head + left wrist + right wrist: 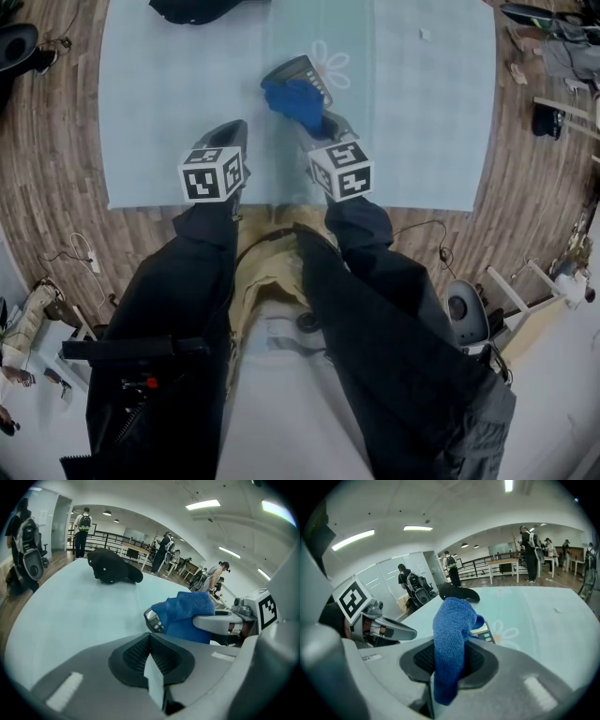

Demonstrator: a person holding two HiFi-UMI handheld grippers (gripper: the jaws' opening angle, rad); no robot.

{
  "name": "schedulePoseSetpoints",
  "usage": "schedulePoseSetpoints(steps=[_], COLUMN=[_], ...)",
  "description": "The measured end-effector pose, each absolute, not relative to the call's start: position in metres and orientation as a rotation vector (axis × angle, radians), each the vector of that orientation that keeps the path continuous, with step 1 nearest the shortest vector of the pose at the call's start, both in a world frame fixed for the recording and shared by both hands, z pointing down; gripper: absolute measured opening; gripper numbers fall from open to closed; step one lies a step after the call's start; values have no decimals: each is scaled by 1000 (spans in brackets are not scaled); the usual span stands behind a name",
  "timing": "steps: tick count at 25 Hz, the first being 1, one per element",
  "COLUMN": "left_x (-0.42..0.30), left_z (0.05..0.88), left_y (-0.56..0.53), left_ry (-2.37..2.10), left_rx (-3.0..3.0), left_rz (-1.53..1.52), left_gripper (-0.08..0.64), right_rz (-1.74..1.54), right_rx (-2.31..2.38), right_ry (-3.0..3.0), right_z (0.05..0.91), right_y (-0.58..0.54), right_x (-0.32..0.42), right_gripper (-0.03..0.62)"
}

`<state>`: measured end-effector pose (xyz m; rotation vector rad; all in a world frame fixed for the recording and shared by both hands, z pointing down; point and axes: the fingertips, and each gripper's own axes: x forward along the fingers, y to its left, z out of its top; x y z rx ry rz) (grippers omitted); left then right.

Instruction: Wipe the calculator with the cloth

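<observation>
A dark calculator (pixel 305 71) lies on the pale blue table (pixel 159 94), next to a printed flower. A blue cloth (pixel 295 101) rests over the calculator's near end. My right gripper (pixel 320 122) is shut on the blue cloth, which stands up between the jaws in the right gripper view (pixel 451 634), with the calculator (pixel 484 633) just beyond it. My left gripper (pixel 232 131) hovers to the left of the calculator, apart from it, shut with nothing in it (pixel 151 654). The left gripper view shows the cloth (pixel 186 615) covering most of the calculator (pixel 152 619).
A black bag (pixel 200 9) lies at the table's far edge. A small white scrap (pixel 425 35) sits at the far right of the table. Wooden floor, cables and chairs surround the table. People stand in the background (pixel 83 524).
</observation>
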<state>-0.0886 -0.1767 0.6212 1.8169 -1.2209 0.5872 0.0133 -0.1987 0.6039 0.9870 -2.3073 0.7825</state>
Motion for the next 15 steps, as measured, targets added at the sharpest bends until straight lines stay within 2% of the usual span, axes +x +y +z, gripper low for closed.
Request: schedulePoseSetpoints(steps=[9, 15], left_x=[-90, -97], left_z=[622, 627], left_y=[-160, -149], left_ry=[-1211, -1213], left_rx=[1818, 1805], left_rz=[586, 600], left_gripper=[2, 2], right_rz=[706, 634], right_rx=[1237, 1315], right_ry=[-2237, -2107], right_z=[592, 625], right_y=[-243, -276], right_x=[69, 83], right_gripper=[94, 94])
